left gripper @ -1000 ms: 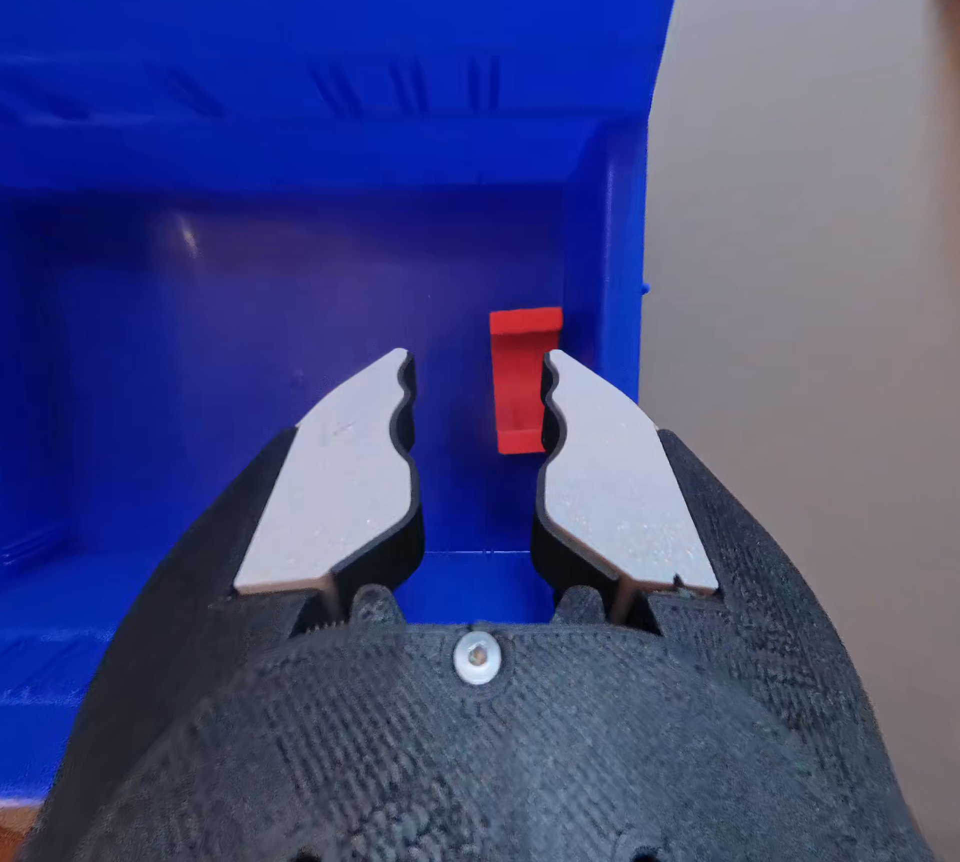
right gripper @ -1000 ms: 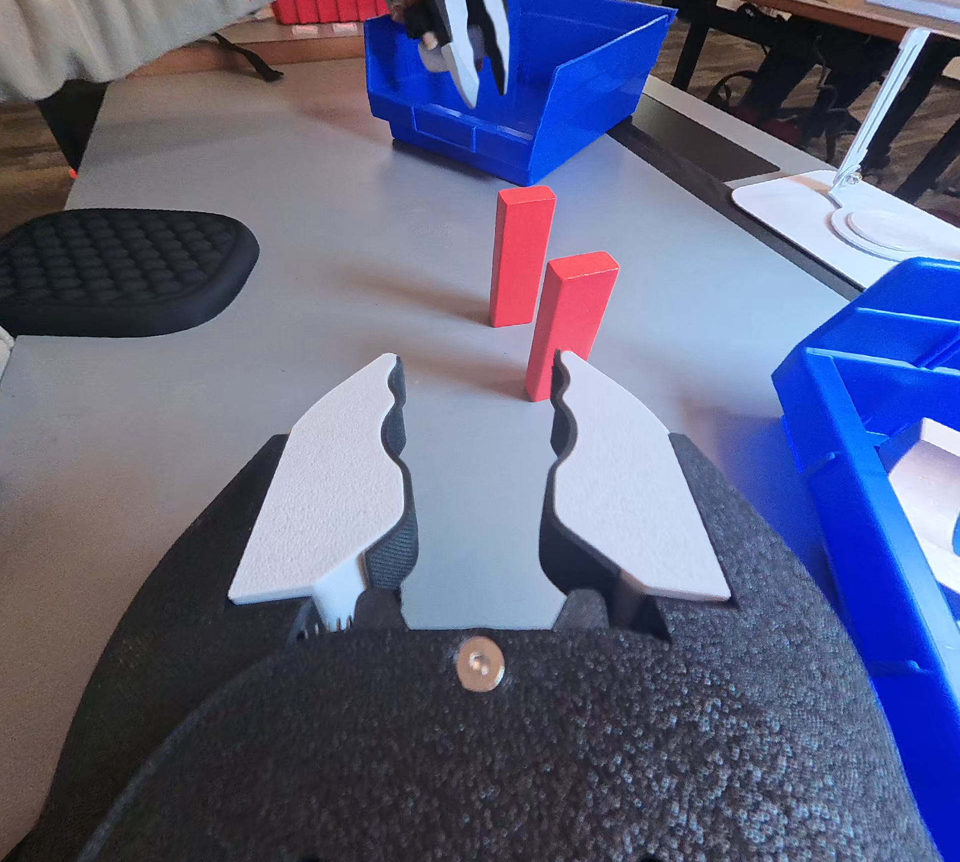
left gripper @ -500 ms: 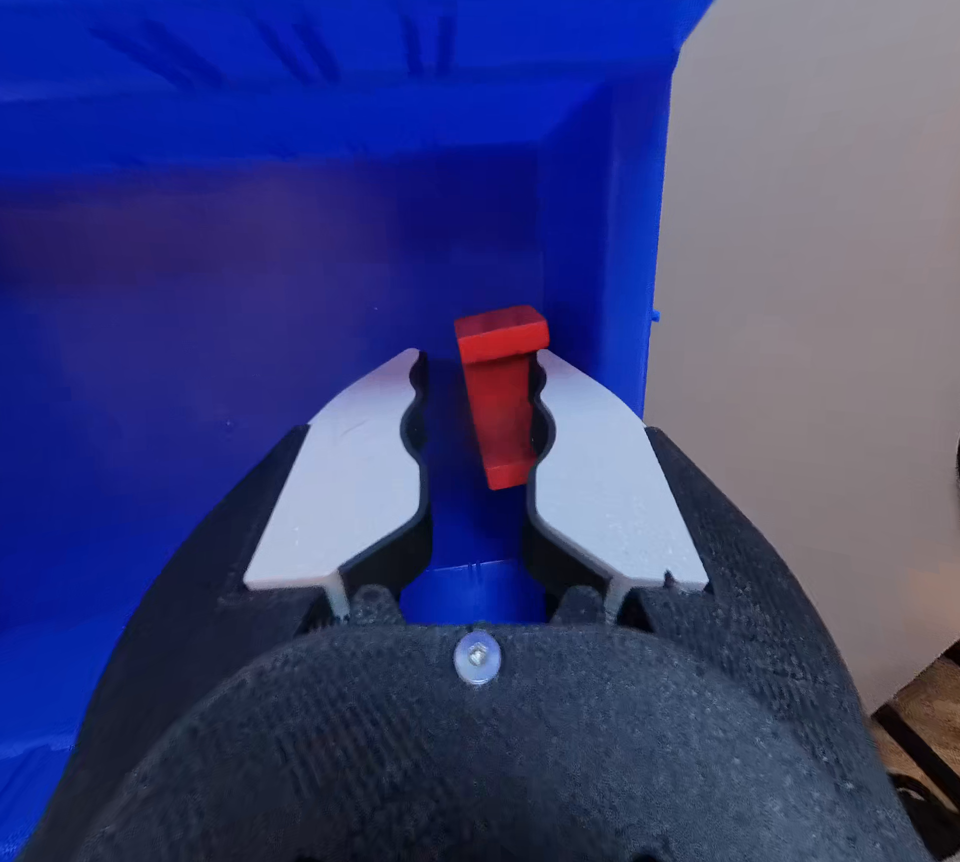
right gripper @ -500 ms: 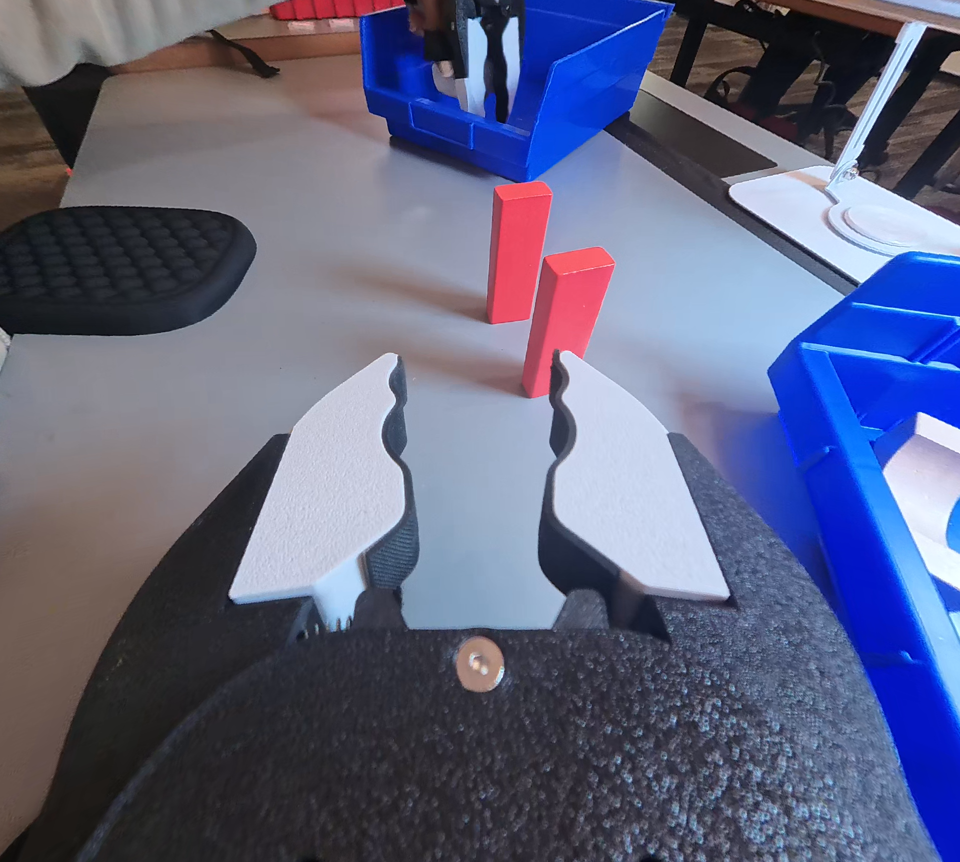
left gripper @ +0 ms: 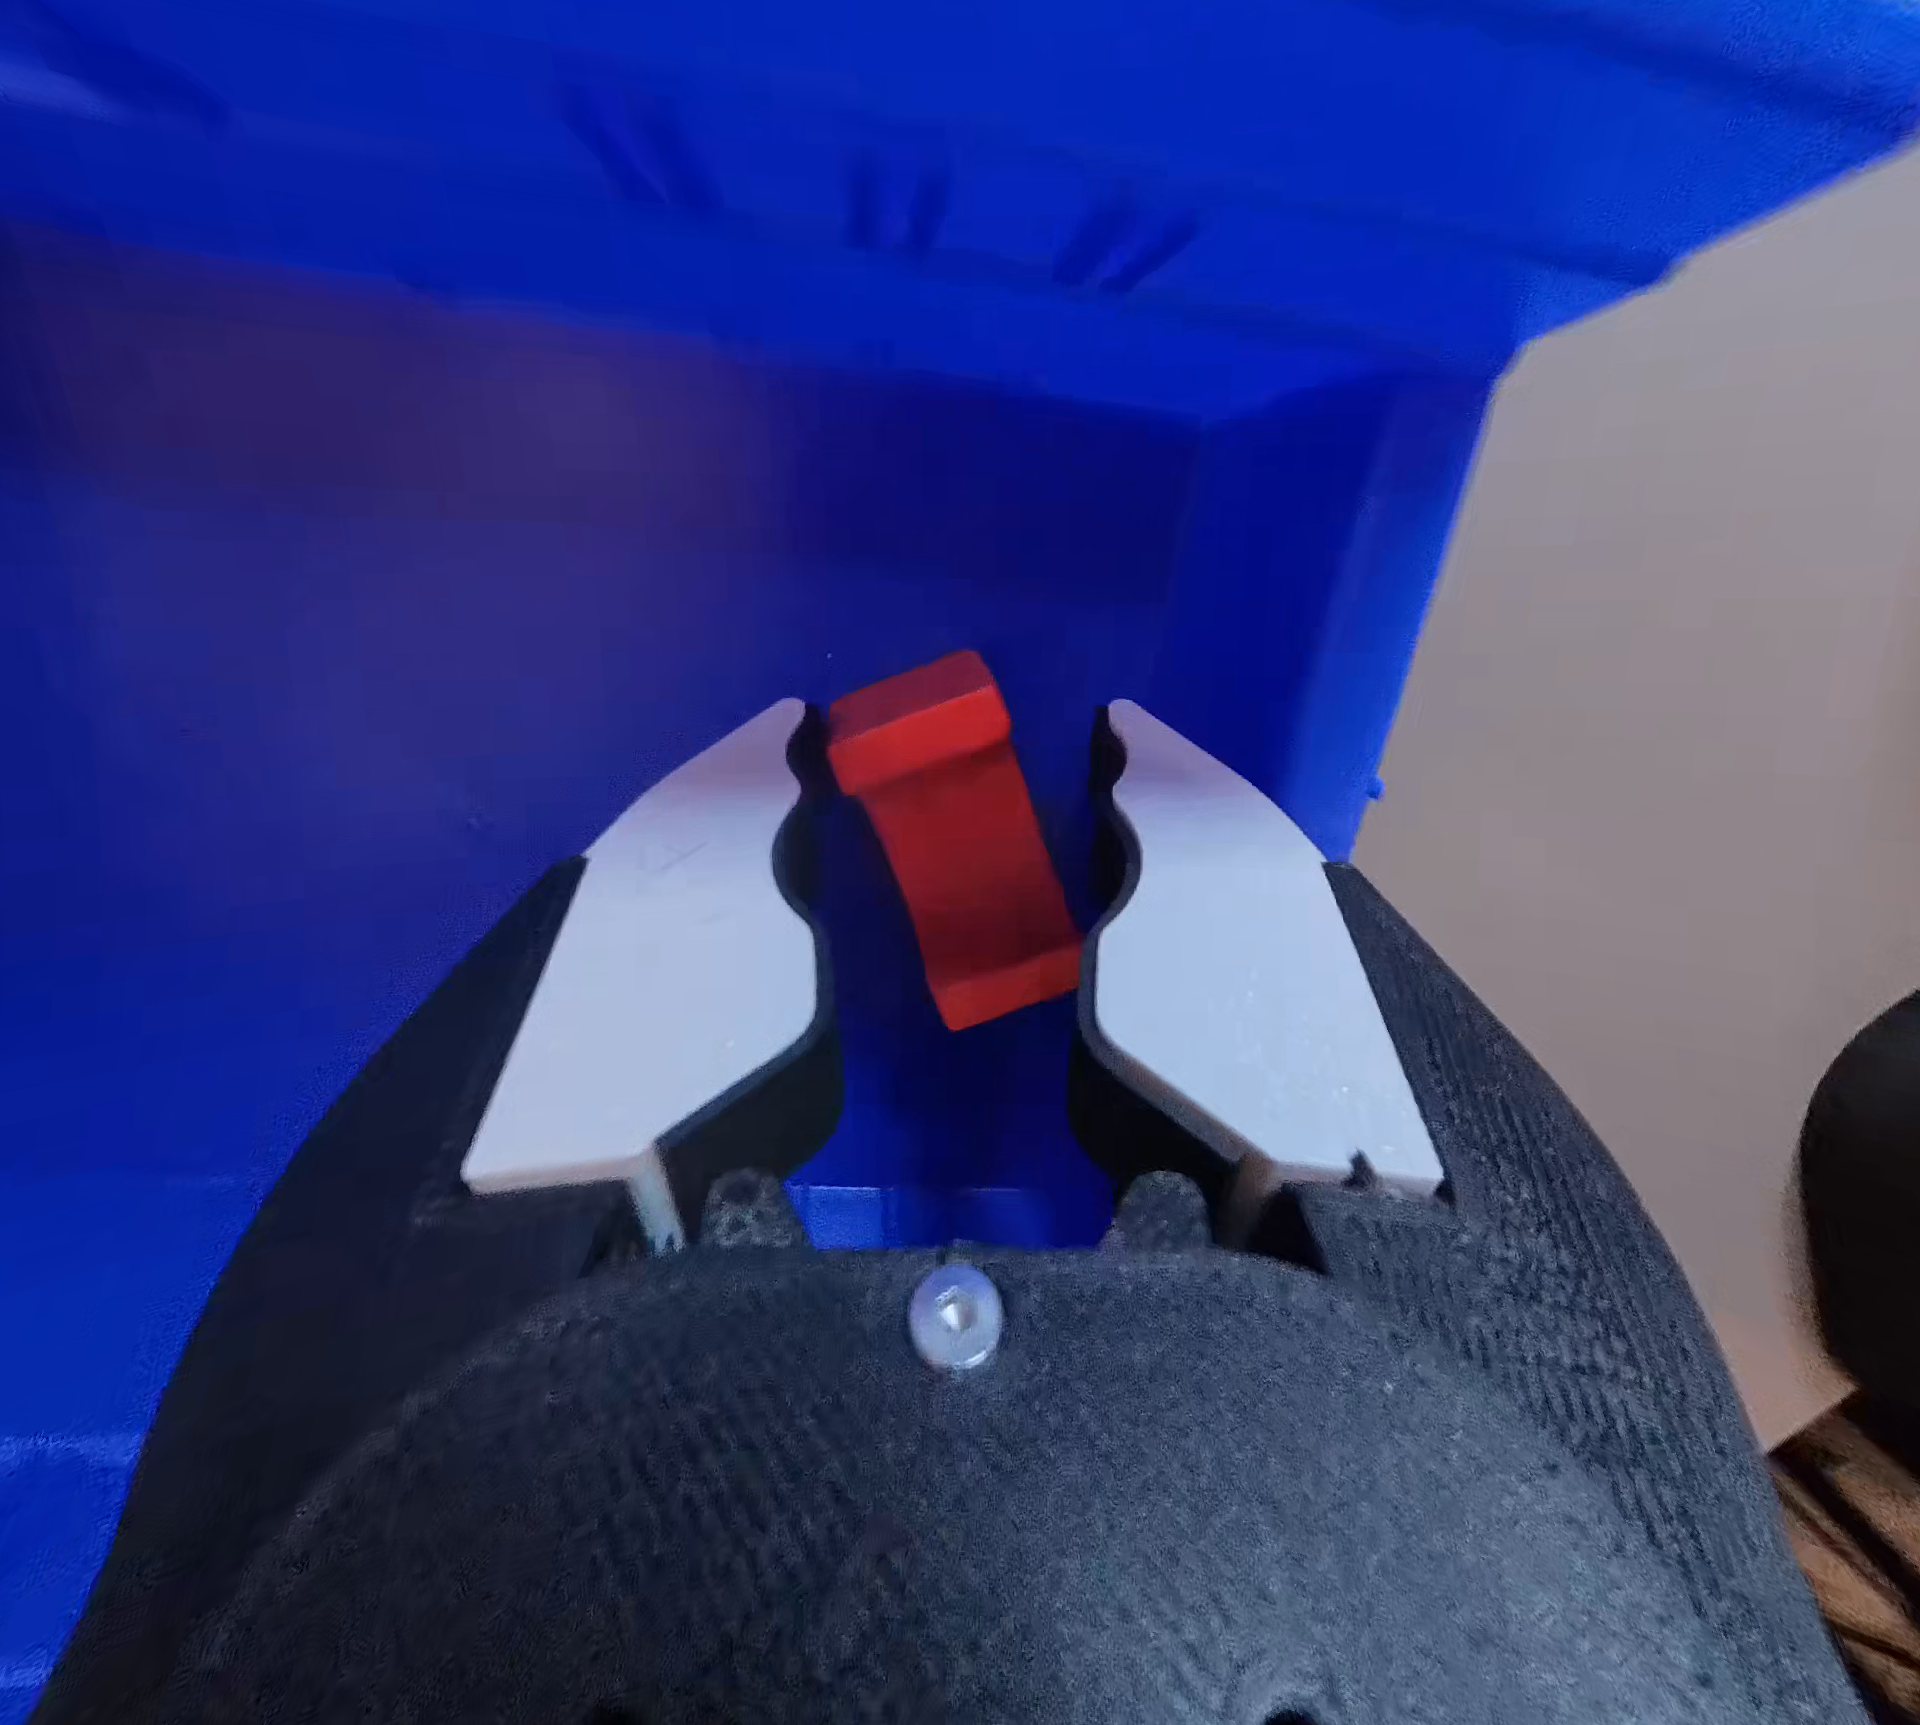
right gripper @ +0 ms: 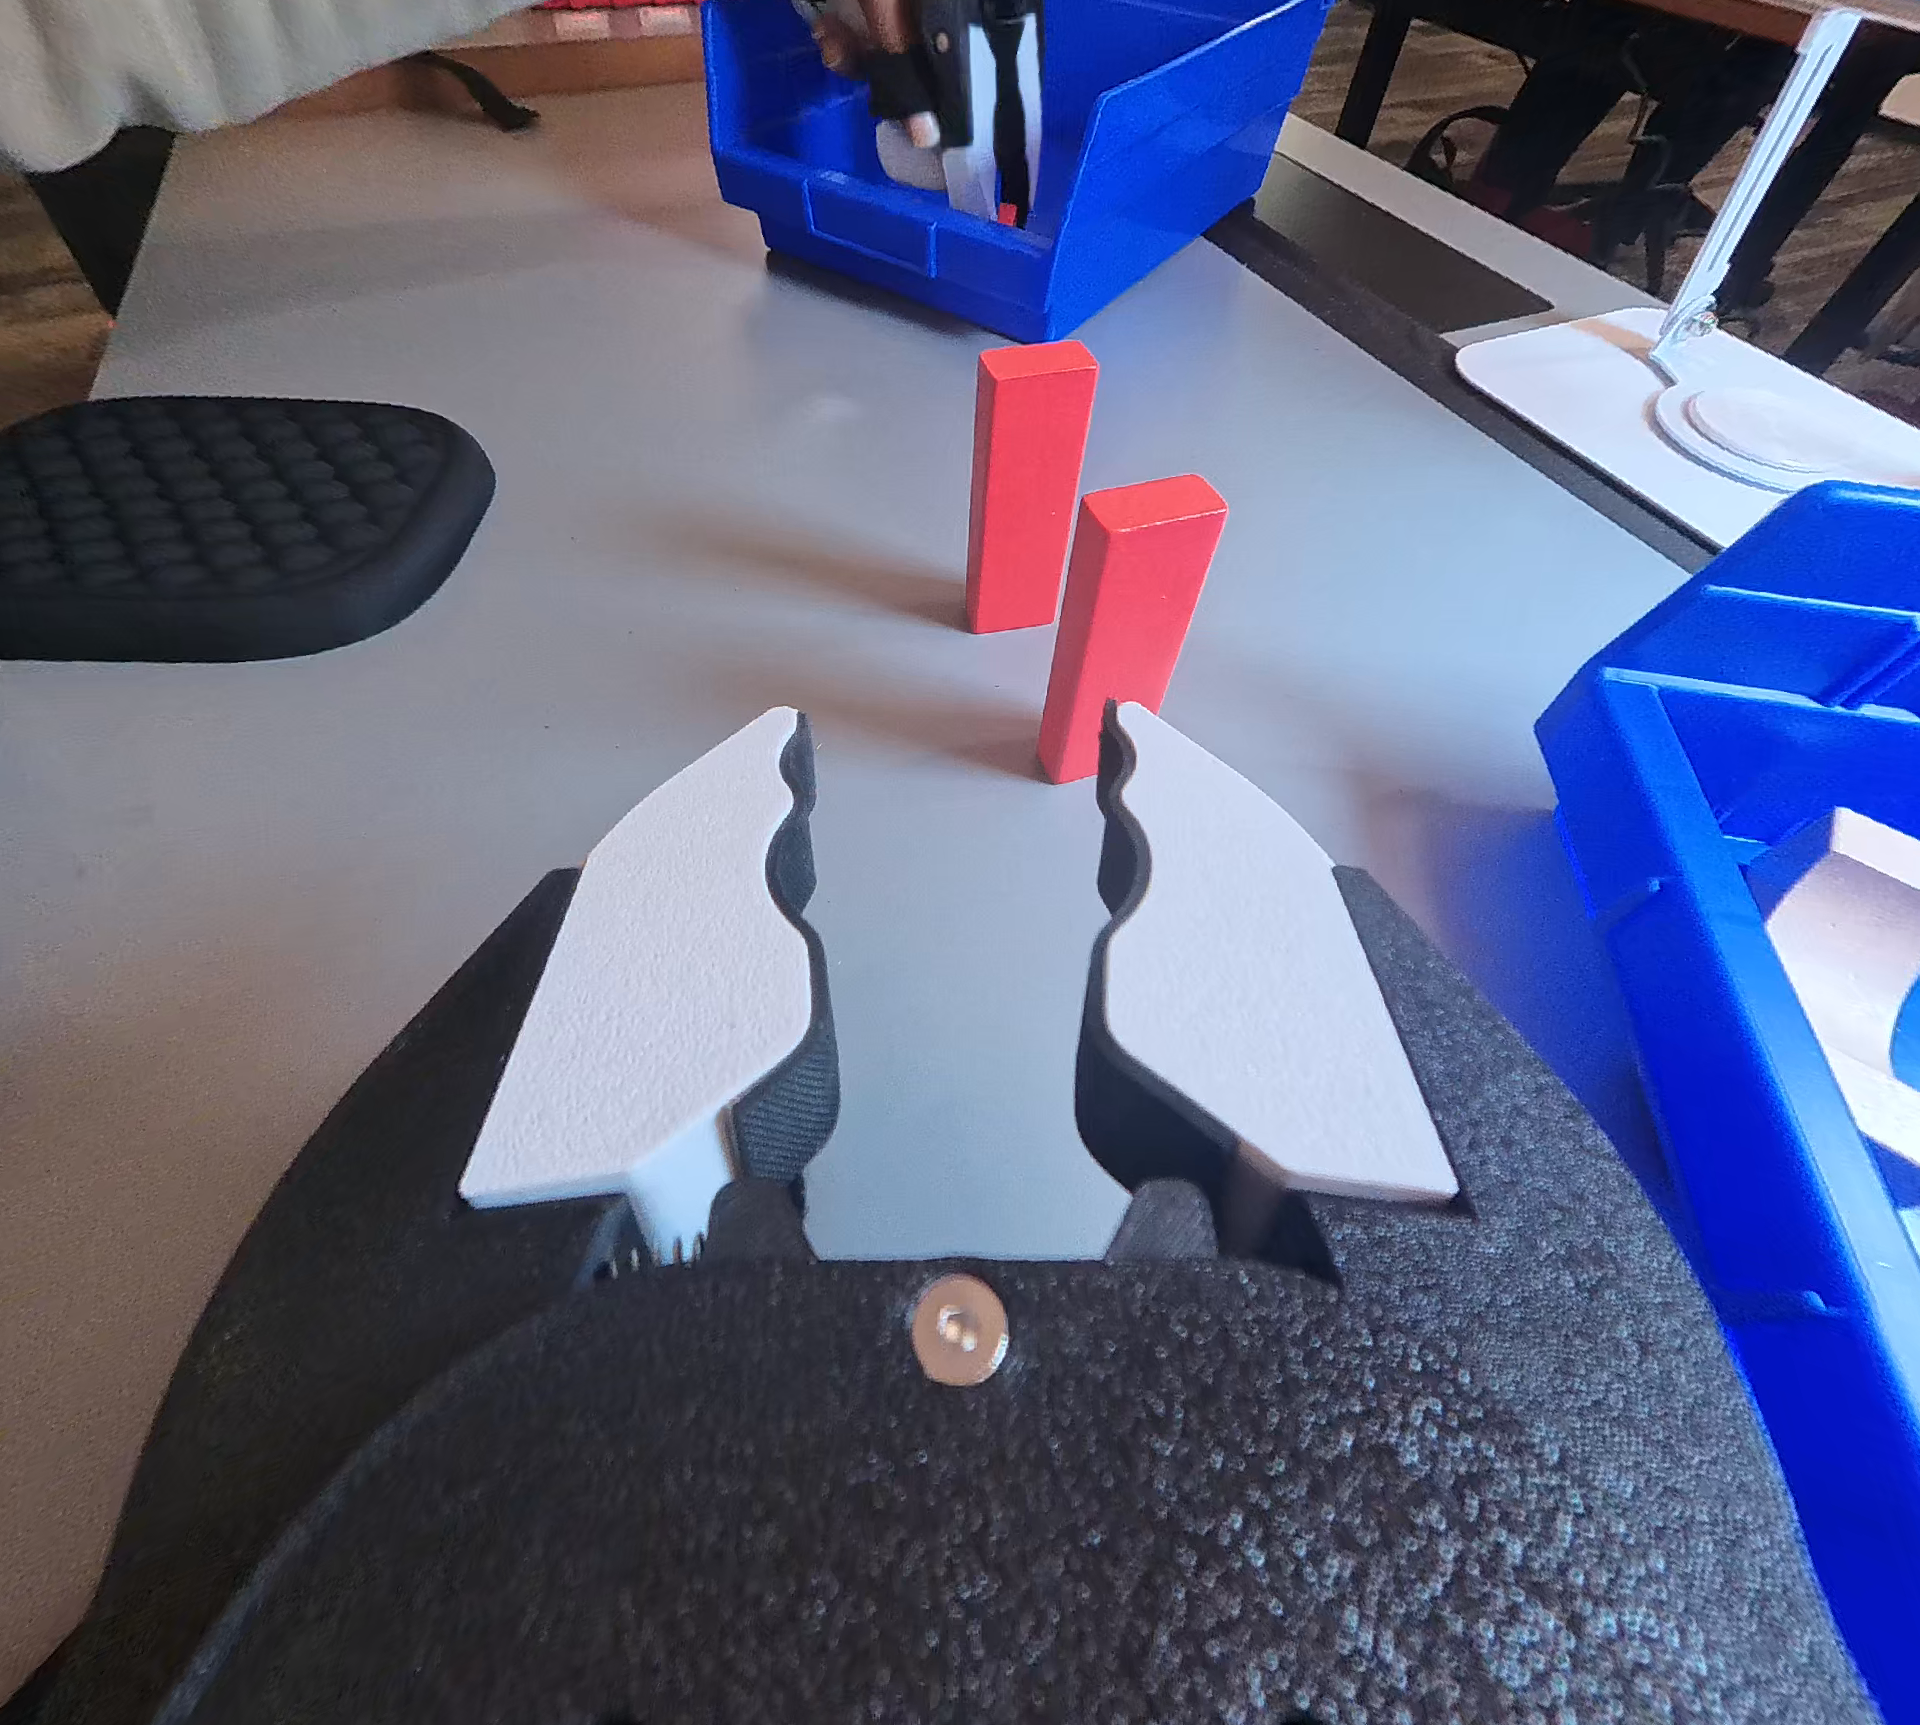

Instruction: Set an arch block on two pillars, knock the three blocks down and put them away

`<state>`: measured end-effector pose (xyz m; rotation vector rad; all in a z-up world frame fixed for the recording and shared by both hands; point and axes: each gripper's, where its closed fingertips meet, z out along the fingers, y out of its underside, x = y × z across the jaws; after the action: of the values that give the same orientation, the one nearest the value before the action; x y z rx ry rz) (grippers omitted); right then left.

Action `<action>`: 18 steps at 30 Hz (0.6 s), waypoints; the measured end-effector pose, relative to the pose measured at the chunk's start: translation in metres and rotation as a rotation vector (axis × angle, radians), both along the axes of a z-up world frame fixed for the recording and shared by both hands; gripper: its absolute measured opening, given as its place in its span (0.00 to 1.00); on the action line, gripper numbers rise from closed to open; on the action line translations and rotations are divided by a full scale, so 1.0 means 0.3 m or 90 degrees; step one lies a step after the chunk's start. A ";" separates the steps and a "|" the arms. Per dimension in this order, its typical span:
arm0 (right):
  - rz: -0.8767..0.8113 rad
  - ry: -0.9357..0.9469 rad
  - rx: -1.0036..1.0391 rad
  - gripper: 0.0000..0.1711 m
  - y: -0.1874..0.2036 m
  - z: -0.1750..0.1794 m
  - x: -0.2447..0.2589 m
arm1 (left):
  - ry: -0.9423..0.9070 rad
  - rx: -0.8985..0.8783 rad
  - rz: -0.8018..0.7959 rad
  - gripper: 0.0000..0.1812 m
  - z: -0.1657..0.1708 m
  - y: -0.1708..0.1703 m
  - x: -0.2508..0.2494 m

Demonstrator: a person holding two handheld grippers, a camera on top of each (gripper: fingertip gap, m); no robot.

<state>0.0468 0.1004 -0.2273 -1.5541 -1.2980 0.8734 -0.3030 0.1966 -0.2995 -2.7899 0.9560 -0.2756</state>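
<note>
Left wrist view showed the left gripper (left gripper: 954, 719) inside the blue bin (left gripper: 520, 532), fingers (left gripper: 665, 927) spread apart around the red arch (left gripper: 951, 844), which lay tilted on the bin floor near the right wall; whether either finger touched it could not be told. Right wrist view had the right gripper (right gripper: 951, 719) low over the grey desk (right gripper: 623, 387), fingers released and holding nothing. Two red pillars (right gripper: 1029, 491) stood upright on the desk, apart, one just beyond the right fingertip. A second blue bin (right gripper: 1714, 844) sat at the right edge, a black pad (right gripper: 208, 522) at the left.
</note>
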 end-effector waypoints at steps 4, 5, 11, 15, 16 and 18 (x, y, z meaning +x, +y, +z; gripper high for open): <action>-0.005 0.000 0.003 0.30 0.004 0.002 0.004 | 0.025 -0.008 0.060 0.20 -0.033 0.013 -0.019; -0.007 0.001 0.002 0.30 0.005 0.002 0.005 | 0.031 0.001 0.066 0.20 -0.029 0.020 -0.026; -0.008 0.007 -0.001 0.30 0.008 0.005 0.007 | -0.046 0.176 0.036 0.20 0.162 0.063 0.013; 0.008 0.034 -0.017 0.30 -0.011 0.026 -0.010 | -0.197 0.377 -0.061 0.20 0.434 -0.007 0.186; 0.014 0.048 -0.022 0.30 -0.021 0.041 -0.018 | -0.242 0.417 -0.096 0.20 0.494 -0.050 0.247; 0.028 0.081 -0.030 0.30 -0.046 0.081 -0.043 | -0.342 0.470 -0.162 0.20 0.580 -0.156 0.383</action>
<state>0.0339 0.0867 -0.2030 -1.4863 -1.2310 1.0212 -0.1880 0.1497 -0.1254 -1.7995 0.9999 -0.5404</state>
